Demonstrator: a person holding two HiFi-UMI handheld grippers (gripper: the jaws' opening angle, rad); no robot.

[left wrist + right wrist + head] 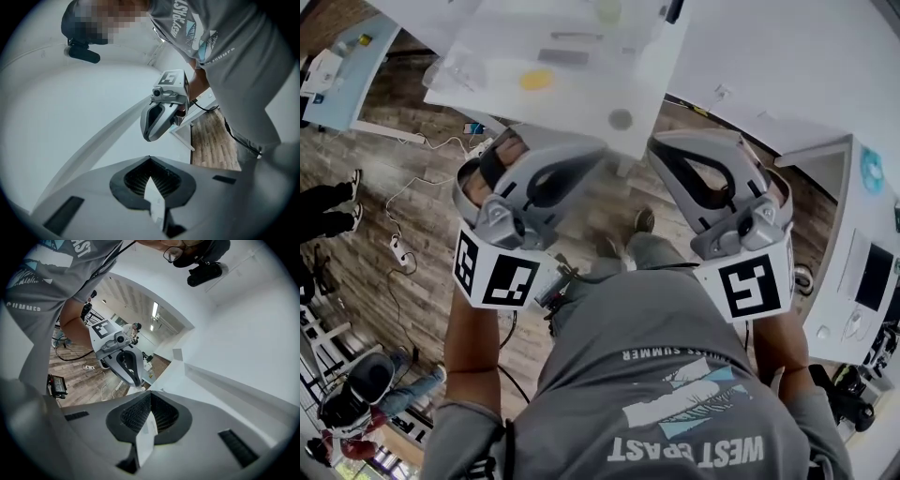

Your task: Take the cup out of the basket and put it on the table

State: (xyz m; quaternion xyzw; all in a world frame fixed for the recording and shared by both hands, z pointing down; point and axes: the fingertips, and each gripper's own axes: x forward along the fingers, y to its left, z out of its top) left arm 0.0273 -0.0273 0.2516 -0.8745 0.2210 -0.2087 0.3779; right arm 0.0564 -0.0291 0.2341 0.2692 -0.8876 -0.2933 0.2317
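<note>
Lab-like workspace: white worktables (787,66), plank floor (356,267), trailing cables (403,192).

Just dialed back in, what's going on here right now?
A person holds a claw in each hand, out in front of their chest. The left claw and the right claw are both shut, with nothing between the jaws. A white table lies ahead, above the wood floor. No cup or basket shows in any view, so the pickup seems not yet begun.

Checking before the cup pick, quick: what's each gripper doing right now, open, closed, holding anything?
Left gripper: closed, holding nothing.
Right gripper: closed, holding nothing.
</note>
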